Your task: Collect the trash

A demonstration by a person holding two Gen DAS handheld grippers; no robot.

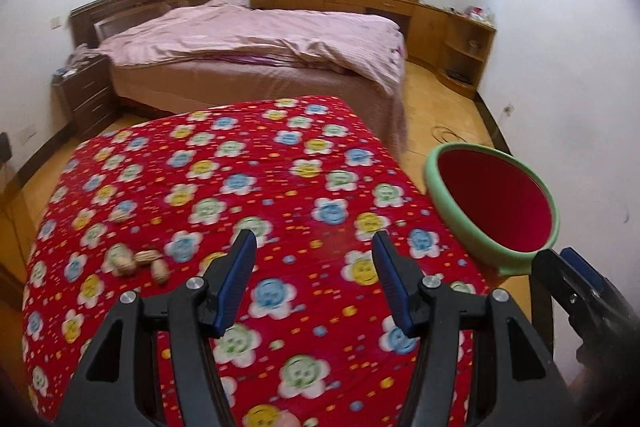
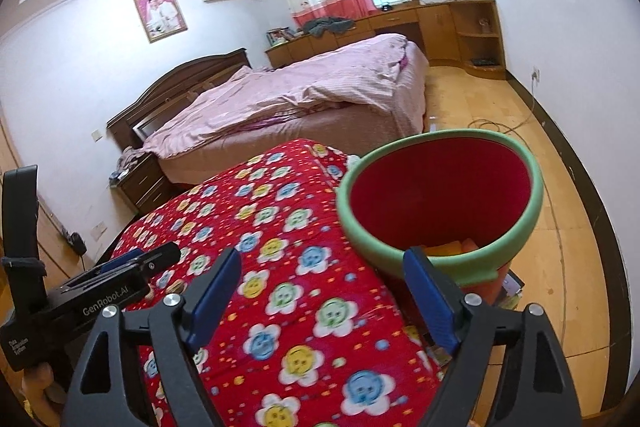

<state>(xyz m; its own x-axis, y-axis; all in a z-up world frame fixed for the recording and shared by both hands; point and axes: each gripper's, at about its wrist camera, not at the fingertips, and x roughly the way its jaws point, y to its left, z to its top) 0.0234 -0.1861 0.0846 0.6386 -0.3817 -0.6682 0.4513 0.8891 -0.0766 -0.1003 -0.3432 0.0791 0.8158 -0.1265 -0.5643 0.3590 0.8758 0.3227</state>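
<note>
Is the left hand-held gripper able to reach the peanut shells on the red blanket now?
Probably yes. The left hand-held gripper is open and empty, and the peanut shells lie uncovered on the red blanket just to its left, with nothing between them.

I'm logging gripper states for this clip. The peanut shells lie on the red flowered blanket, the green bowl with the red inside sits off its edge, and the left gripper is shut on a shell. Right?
Not quite: the left gripper is open and holds nothing, as the left wrist view shows. The peanut shells lie on the red flowered blanket, apart from it. The green bowl is as you say.

Left tool [image 1: 314, 247] hovers with jaws spread wide, holding nothing; right tool [image 2: 320, 267] likewise gapes wide, unladen.
</note>
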